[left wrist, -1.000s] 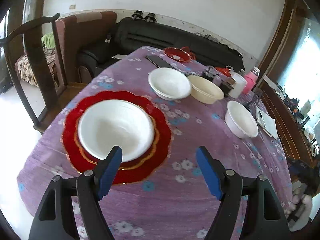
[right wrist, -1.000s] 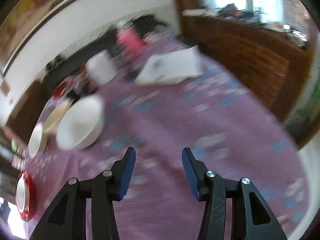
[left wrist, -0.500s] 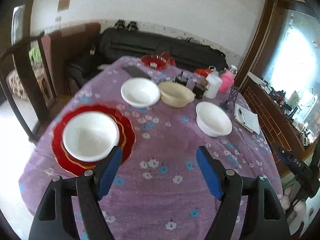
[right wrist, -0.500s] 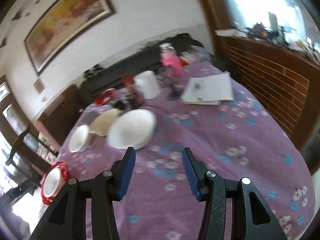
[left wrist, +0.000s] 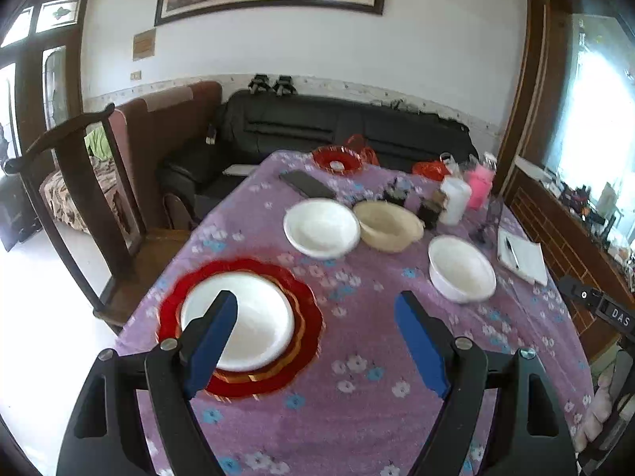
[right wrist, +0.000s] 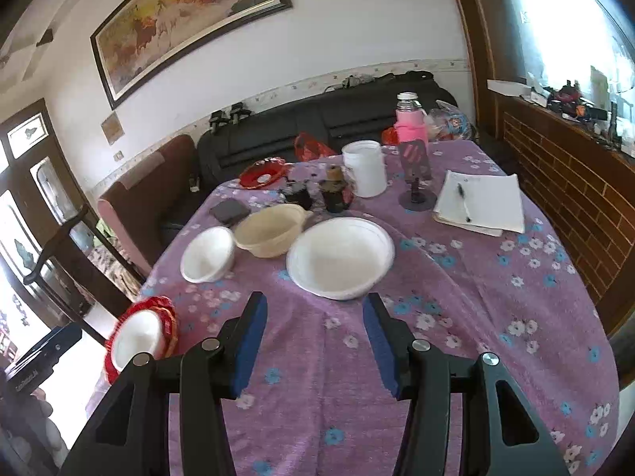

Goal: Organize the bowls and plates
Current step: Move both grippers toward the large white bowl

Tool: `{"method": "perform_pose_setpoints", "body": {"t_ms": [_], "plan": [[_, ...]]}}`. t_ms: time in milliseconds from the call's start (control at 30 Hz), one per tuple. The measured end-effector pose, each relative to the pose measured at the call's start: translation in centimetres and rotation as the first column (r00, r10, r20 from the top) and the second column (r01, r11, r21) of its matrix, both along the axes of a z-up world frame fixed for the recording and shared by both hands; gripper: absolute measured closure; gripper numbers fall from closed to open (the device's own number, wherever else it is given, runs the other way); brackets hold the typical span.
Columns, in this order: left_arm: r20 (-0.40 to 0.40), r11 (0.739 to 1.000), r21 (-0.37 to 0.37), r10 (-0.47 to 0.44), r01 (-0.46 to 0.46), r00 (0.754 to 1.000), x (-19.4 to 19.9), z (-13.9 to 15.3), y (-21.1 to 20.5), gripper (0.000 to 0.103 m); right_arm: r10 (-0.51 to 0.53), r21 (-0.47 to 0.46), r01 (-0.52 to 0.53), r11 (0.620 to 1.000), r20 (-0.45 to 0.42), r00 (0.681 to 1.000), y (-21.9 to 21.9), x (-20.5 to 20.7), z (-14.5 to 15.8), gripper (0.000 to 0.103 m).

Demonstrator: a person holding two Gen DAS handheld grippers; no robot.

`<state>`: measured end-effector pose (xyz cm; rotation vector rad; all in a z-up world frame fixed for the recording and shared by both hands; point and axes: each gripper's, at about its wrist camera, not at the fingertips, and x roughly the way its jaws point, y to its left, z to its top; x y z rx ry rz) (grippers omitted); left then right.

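Left claw [left wrist: 315, 319] and right claw [right wrist: 313, 319] both gape empty above the purple flowered counter [right wrist: 456, 317]; left finger [left wrist: 210, 341] hides part of the white bowl [left wrist: 254, 317] on the scalloped red plate [left wrist: 305, 317], blurred.

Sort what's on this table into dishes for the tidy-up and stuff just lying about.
For the job: red plate with white bowl on it, two more white bowls, cream bowl.

Lying about: notebook, pink bottle, white tub.
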<state>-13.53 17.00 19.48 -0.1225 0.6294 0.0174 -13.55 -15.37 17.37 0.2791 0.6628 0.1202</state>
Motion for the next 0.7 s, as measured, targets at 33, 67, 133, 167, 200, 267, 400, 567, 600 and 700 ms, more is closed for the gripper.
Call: {"method": "perform_pose_setpoints", "body": {"t_ms": [33,67,133,167,200,267,400,567,600,700], "plan": [[0.008,1.000,0.012,0.007,-0.007,1.000,0.4,0.3,0.4,0.020,0.009,0.000,-0.009,1.000,0.003,1.000,0.3,0.5,0.3,0.049],[0.012,1.000,0.027,0.011,-0.011,1.000,0.9,0.5,0.5,0.018,0.016,-0.010,-0.016,1.000,0.006,1.000,1.0,1.1,0.5,0.049],[0.019,0.998,0.065,0.022,-0.023,1.000,1.9,0.5,0.8,0.018,0.036,-0.025,-0.036,0.999,0.002,0.999,2.3,2.3,0.5,0.049],[0.020,0.996,0.086,0.027,-0.029,0.999,2.6,0.4,0.9,0.018,0.051,-0.024,-0.051,0.998,-0.006,0.999,3.1,2.8,0.2,0.049],[0.017,0.994,0.103,0.032,-0.034,0.999,3.1,0.1,1.2,0.018,0.066,-0.022,-0.066,0.998,-0.015,0.998,3.7,3.4,-0.1,0.049],[-0.014,0.992,0.119,0.038,-0.036,0.999,5.0,-0.9,1.9,0.018,0.101,-0.018,-0.102,0.995,-0.052,0.994,5.3,5.0,-1.4,0.049],[-0.109,0.999,0.052,0.011,-0.005,0.994,8.7,-1.9,4.5,0.018,0.149,-0.021,-0.152,0.988,-0.102,0.984,7.9,7.7,-3.5,0.049],[-0.201,0.993,-0.109,-0.058,0.037,0.978,14.2,-1.8,7.5,0.018,0.199,0.071,-0.189,0.979,-0.173,0.965,10.3,12.5,-5.6,0.049],[-0.214,0.991,-0.126,-0.063,0.037,0.975,16.0,-1.8,8.1,0.018,0.212,0.097,-0.196,0.976,-0.190,0.959,10.8,13.5,-6.2,0.049],[-0.254,0.993,-0.118,-0.053,0.024,0.966,20.7,-2.9,9.0,0.018,0.241,0.198,-0.196,0.960,-0.240,0.940,12.4,16.8,-8.7,0.048]]}}
